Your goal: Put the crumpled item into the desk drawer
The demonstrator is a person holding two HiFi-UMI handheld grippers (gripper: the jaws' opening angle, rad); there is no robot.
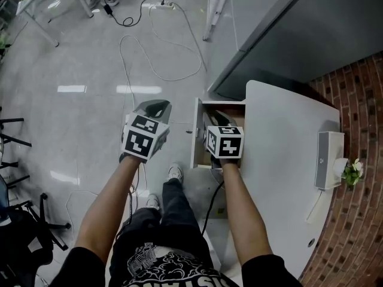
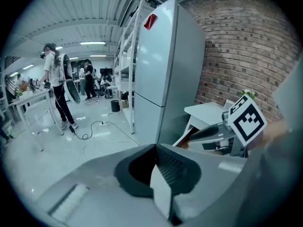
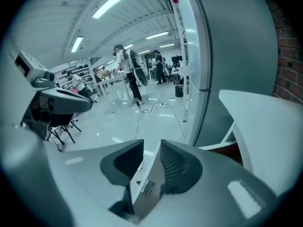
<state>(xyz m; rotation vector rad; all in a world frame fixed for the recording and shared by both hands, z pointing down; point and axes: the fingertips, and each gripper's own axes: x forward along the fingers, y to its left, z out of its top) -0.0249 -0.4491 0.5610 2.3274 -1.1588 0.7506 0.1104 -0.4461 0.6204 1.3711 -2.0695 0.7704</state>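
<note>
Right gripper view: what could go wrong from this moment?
The right gripper is closing its jaws around the thin drawer front; a grip on that edge could slip. The left gripper seems to hold a white piece over the floor; if dropped, it would likely land there.

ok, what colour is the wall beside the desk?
Red-brown brick wall, clearest in the left gripper view.

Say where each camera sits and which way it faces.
Head view: on the head, looks down at open drawer; forearms, legs, left gripper, right gripper.
Left gripper view: rides that gripper, faces the fridge; jaws together.
Right gripper view: likewise, faces the floor; drawer front between closing jaws.
Both gripper views share the fridge.
</note>
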